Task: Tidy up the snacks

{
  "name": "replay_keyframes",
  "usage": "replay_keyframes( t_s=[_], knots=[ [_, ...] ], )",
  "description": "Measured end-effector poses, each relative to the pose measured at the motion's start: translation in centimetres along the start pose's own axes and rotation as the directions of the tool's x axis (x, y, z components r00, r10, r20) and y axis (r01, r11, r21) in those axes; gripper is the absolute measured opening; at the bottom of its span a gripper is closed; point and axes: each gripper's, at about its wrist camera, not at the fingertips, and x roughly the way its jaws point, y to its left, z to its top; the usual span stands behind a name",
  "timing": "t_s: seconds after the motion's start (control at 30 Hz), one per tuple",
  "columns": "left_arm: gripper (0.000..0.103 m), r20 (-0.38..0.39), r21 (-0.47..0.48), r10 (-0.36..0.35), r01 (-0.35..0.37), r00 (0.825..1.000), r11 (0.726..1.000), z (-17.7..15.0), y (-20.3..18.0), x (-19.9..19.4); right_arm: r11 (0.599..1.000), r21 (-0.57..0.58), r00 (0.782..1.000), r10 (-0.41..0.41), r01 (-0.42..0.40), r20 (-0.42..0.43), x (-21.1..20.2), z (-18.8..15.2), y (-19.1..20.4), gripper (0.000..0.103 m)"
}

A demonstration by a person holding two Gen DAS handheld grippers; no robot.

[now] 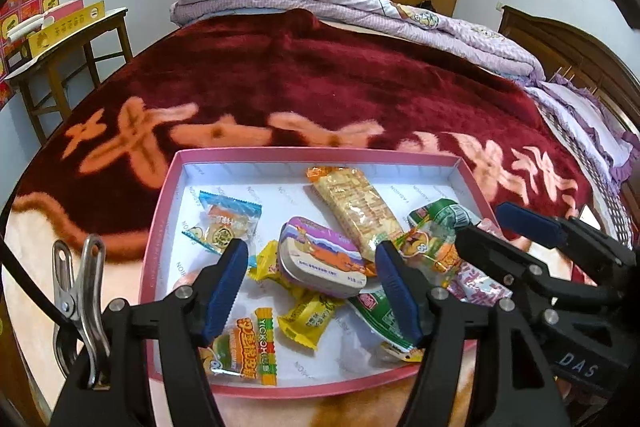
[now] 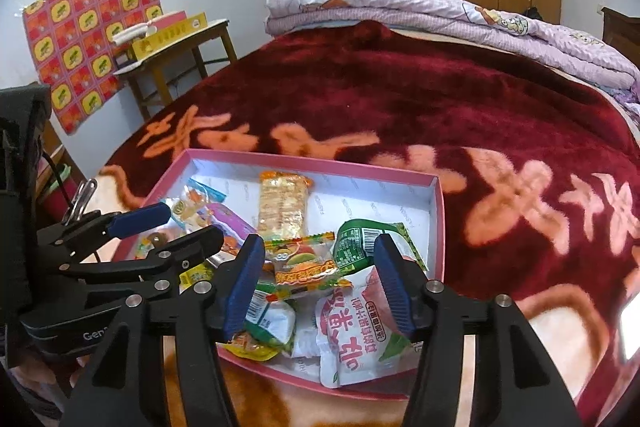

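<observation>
Two hand-held grippers hover over pink box (image 1: pixel 160 211) of snacks on bed's red blanket (image 1: pixel 320 67). Left hand-held gripper (image 1: pixel 312 291) spread, pinching nothing, above purple tin (image 1: pixel 320 255). Right hand-held gripper (image 2: pixel 320 283) spread, empty, over orange packet (image 2: pixel 304 263).

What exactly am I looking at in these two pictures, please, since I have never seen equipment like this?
There is no robot here: a person holds a tool in each hand, and each tool carries a wide-angle camera looking along its two blue-padded fingers. One picture comes from the left hand-held gripper, the other from the right hand-held gripper; each view also catches the other tool at its edge. Both hang over a pink box lying on a dark red blanket on a bed. In the box lie wrapped snacks, among them a long cracker pack, a purple tin and a white and pink pouch. Both pairs of fingers stand apart over the snacks, and neither grips anything.
</observation>
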Motion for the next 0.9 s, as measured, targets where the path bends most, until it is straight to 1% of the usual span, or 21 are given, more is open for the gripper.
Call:
replay_keyframes(
  t_s=[0.23, 0.47, 0.9],
  knots=[
    [0.070, 0.006, 0.010, 0.011, -0.011, 1.000, 1.000, -0.8, -0.3, -1.5, 1.000, 0.027, 1.000, 0.014, -0.014, 0.028, -1.8, -0.6, 0.5, 0.059],
    [0.070, 0.001, 0.027, 0.030, -0.030, 1.000, 0.999, -2.0, -0.8, -2.9, 0.999, 0.038, 0.999, 0.018, -0.020, 0.035, -3.4, -1.9, 1.1, 0.059],
    [0.070, -0.019, 0.026, 0.046, -0.046, 0.999, 0.999, -4.2, -1.1, -4.2, 0.999, 0.045, 1.000, -0.003, 0.002, 0.012, -4.4, -4.6, 2.1, 0.059]
  ],
)
